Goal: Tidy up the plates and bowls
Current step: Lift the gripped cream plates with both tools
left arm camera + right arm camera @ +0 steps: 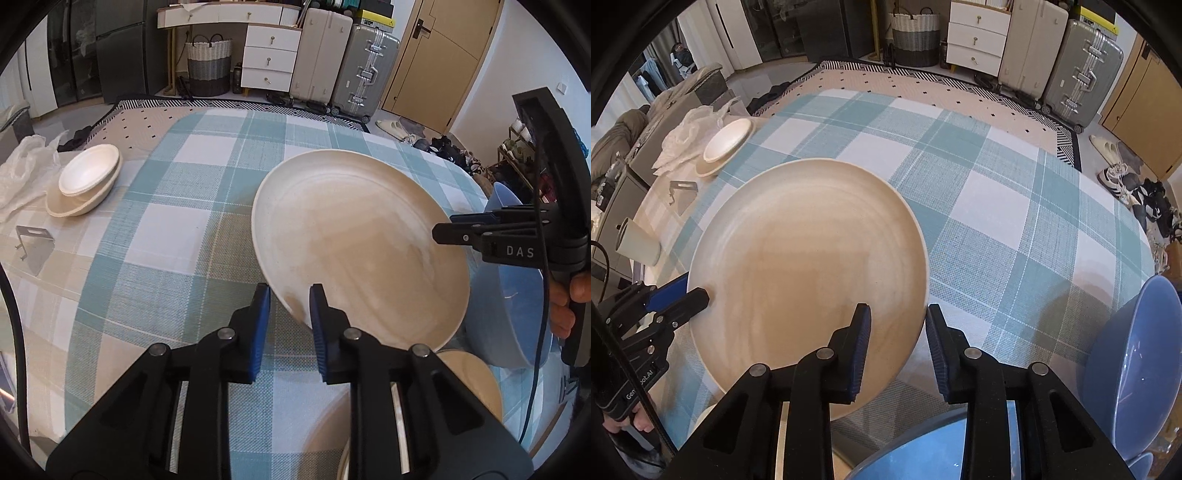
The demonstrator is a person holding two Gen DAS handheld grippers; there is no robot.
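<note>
Gripping the cream plate (809, 258) by opposite rims, both grippers, left (290, 314) and right (897, 332), fingers clamped, above the checked bench (1015, 221).

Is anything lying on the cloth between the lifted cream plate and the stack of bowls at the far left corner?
Nothing visible. Between the cream plate and the stacked bowls only bare checked tablecloth shows; the metal bracket sits off to the side.

left wrist: close, down-forward | right wrist: same | shared: cream plate (362, 236), checked tablecloth (1015, 221)
</note>
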